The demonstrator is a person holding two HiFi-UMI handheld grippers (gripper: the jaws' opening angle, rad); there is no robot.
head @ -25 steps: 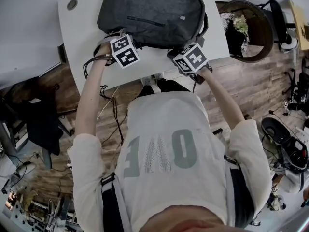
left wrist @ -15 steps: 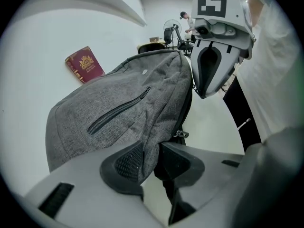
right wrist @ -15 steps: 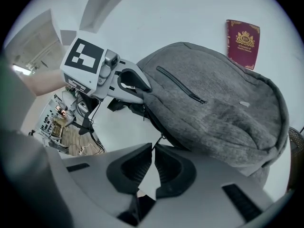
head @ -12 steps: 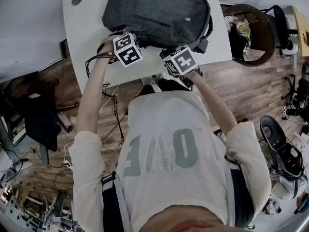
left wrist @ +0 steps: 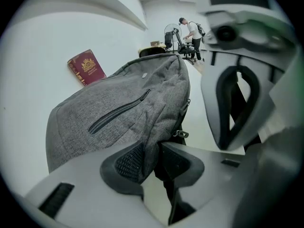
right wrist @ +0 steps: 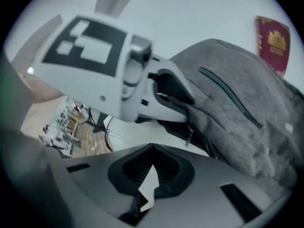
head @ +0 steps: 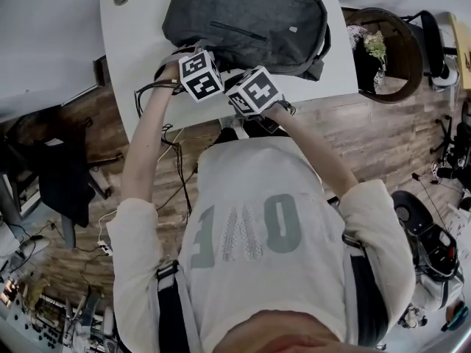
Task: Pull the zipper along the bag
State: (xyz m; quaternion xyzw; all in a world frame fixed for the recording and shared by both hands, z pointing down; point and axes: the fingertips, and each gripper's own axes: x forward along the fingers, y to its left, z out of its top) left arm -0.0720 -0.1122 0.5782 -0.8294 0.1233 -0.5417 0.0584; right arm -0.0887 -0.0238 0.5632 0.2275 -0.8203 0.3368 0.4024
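Observation:
A grey backpack (head: 243, 20) lies on the white table (head: 140, 50). My left gripper (head: 195, 61) is at its near left corner. In the left gripper view its pads (left wrist: 128, 161) pinch a fold of the bag's grey fabric (left wrist: 118, 108). A small metal zipper pull (left wrist: 180, 134) hangs free at the bag's edge just beyond. My right gripper (head: 250, 87) sits close beside the left one, off the bag's near edge. Its jaws (right wrist: 152, 151) are shut, with only white table showing past them. The backpack (right wrist: 247, 113) lies to their right.
A dark red booklet (left wrist: 87, 67) lies on the table behind the bag. A round basket with a plant (head: 383, 46) stands right of the table. Cables (head: 173, 160) trail on the wooden floor under the table's near edge. A person (left wrist: 192, 30) stands far off.
My right gripper has moved left along the bag's near edge and now sits right beside the left gripper. The left gripper keeps its hold on the bag.

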